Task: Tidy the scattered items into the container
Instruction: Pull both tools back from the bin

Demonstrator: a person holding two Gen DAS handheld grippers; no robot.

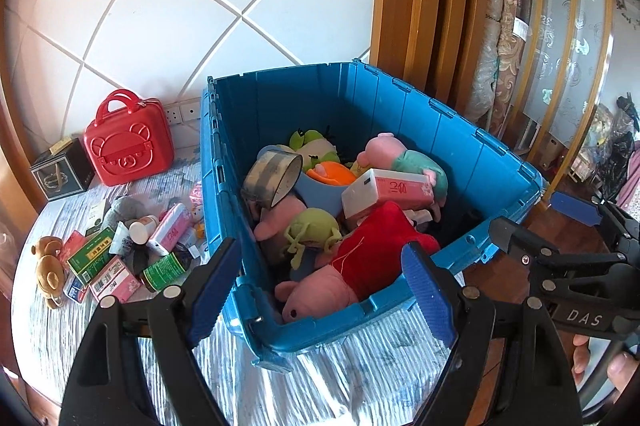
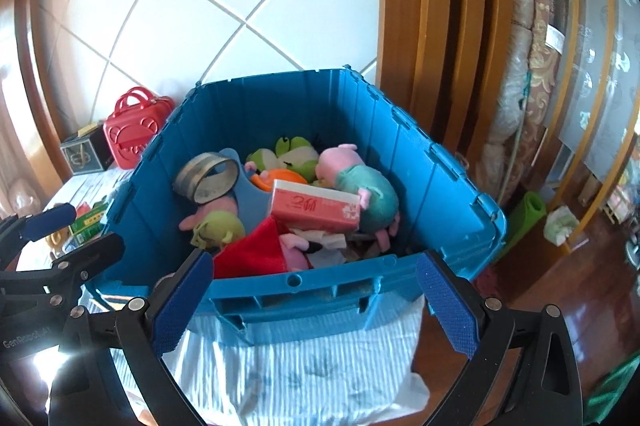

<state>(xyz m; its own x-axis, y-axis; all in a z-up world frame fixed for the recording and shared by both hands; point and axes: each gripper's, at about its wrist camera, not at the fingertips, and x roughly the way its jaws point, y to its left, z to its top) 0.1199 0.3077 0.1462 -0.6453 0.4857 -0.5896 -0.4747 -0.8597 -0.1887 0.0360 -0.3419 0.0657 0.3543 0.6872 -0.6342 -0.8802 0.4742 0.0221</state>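
Nearest the lens, the left gripper [image 1: 320,290] has its two black arms with ribbed blue pads spread wide, nothing between them, above the near left corner of the blue plastic crate [image 1: 460,145]. The right gripper [image 2: 316,302] is likewise spread wide and empty, just before the crate's near wall. A person's fingers [image 1: 608,370] curl round its handle at the lower right of the left view.

The crate stands on a table under a blue-and-white striped cloth [image 1: 360,378], its ribbed walls upright and its top open. Behind it is a white wall crossed by diagonal lines; to the right stand wooden door frames and rolled patterned carpets [image 1: 504,53].

Inside the crate lie soft toys: a large pink pig in a red dress [image 1: 360,262], a smaller pig in teal [image 1: 416,161], and green frogs [image 1: 312,145]. Among them sit a grey tape roll [image 1: 276,177] and a pink tissue pack [image 1: 388,191].

Left of the crate, on the cloth, is a hard red case with handles [image 1: 128,145] beside a black box [image 1: 60,173]. Nearer lies the scattered pile: a brown plush bear [image 1: 48,266], a green carton [image 1: 92,254], a pink pack [image 1: 170,230], a green bottle [image 1: 164,270], and a white bottle [image 1: 142,228].
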